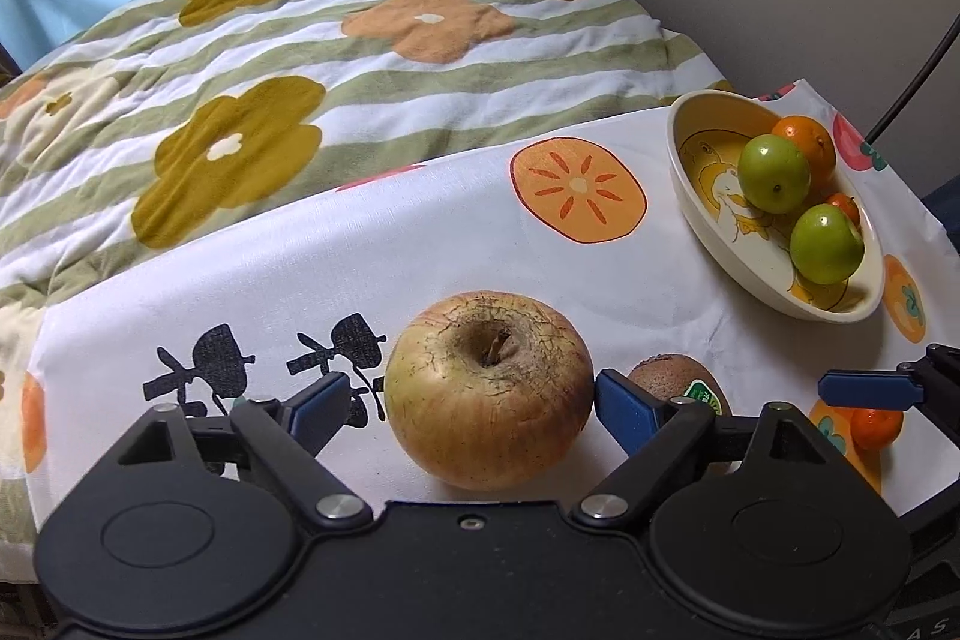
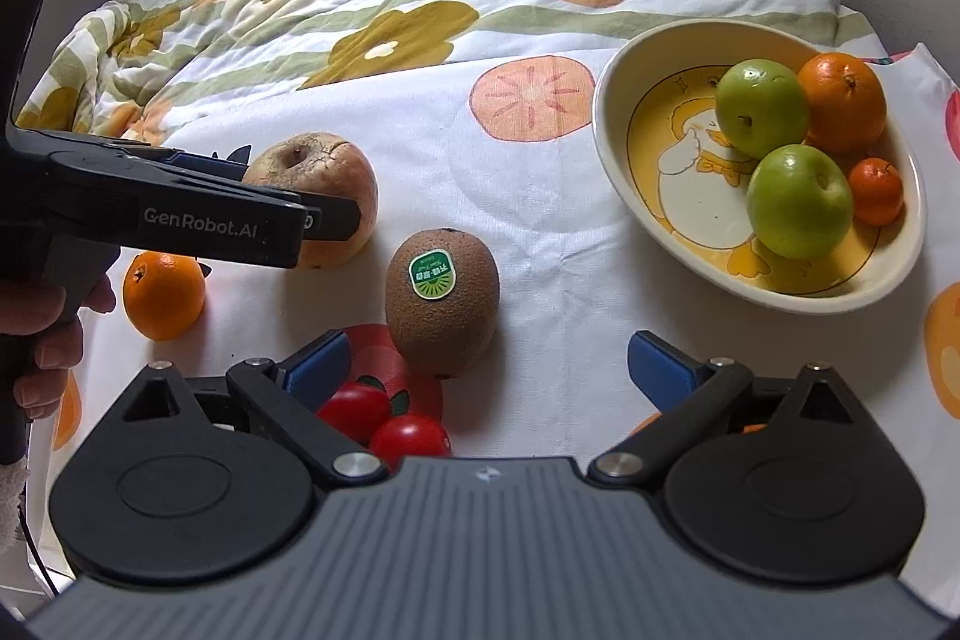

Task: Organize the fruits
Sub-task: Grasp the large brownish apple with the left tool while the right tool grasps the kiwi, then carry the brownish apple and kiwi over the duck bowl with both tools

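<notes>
A large wrinkled apple point(image 1: 487, 388) lies on the white fruit-print cloth point(image 1: 420, 244). My left gripper point(image 1: 474, 400) is open with its blue pads on either side of the apple, a small gap on each side. It also shows from the side in the right wrist view point(image 2: 324, 214), against the apple point(image 2: 324, 172). My right gripper point(image 2: 489, 367) is open and empty just in front of a kiwi point(image 2: 443, 301) with a green sticker. A cream duck bowl point(image 2: 612, 142) at the right holds two green apples, an orange and a small mandarin.
An orange point(image 2: 163, 295) lies at the left by the holding hand. Two cherry tomatoes point(image 2: 384, 421) sit under my right gripper. A small mandarin point(image 1: 876, 427) lies near the right gripper's finger. A striped flower quilt point(image 1: 300, 58) lies behind the cloth.
</notes>
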A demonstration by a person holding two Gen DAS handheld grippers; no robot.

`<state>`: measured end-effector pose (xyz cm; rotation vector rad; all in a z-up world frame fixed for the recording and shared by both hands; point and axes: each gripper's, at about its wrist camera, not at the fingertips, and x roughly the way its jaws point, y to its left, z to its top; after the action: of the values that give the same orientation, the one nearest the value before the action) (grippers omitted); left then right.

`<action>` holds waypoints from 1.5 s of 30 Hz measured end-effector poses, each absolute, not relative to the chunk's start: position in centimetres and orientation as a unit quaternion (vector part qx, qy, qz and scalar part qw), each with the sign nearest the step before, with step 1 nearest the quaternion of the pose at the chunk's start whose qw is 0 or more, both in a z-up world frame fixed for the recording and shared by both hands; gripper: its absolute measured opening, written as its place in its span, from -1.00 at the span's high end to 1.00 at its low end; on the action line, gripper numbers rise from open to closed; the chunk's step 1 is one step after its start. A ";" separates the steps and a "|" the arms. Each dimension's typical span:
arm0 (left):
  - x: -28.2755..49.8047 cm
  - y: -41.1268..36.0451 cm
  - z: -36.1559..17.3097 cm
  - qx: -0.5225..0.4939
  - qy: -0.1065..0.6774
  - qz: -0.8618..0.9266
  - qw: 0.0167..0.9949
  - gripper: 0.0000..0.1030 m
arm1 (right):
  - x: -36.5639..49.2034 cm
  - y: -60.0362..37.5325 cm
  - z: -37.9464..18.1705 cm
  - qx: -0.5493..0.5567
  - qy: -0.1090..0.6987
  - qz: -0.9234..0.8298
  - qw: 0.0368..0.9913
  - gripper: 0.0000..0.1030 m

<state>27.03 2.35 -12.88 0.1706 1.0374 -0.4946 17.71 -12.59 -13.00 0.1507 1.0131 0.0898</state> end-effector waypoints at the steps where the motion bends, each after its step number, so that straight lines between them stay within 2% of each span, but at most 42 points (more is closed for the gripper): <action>1: 27.1 2.3 -13.0 0.078 0.492 -0.237 0.834 -0.71 | 17.8 -12.5 -13.0 0.072 0.484 0.043 0.871 -1.00; 4: 27.3 2.1 -13.3 0.073 0.497 -0.249 0.828 -0.56 | 18.3 -12.4 -13.3 0.076 0.485 0.043 0.870 -1.00; 9: 27.0 2.1 -13.3 0.078 0.492 -0.253 0.830 -0.55 | 19.0 -12.0 -13.7 0.077 0.490 0.047 0.867 -0.99; 16: 26.4 2.3 -13.2 0.097 0.483 -0.251 0.833 -0.54 | 19.9 -11.4 -14.6 0.068 0.496 0.058 0.864 -0.67; 20: 26.0 2.5 -13.2 0.102 0.481 -0.249 0.834 -0.54 | 20.0 -11.2 -15.0 0.062 0.492 0.060 0.867 -0.65; 22: 25.8 2.7 -13.2 0.101 0.480 -0.246 0.836 -0.54 | 20.1 -11.0 -15.1 0.057 0.490 0.062 0.868 -0.54; 26: 25.4 3.0 -13.2 0.105 0.475 -0.241 0.840 -0.54 | 20.3 -10.3 -15.2 0.050 0.484 0.068 0.871 -0.46; 31: 25.0 3.3 -13.2 0.105 0.470 -0.238 0.843 -0.54 | 20.3 -9.9 -15.1 0.033 0.476 0.073 0.876 -0.19; 45: 23.3 4.1 -11.0 0.083 0.444 -0.219 0.865 -0.54 | 19.3 -10.7 -13.1 0.038 0.457 0.067 0.886 -0.17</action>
<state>23.29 4.08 -10.99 0.1749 0.9310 -0.4583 19.33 -10.75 -13.12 0.0787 0.9494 0.1402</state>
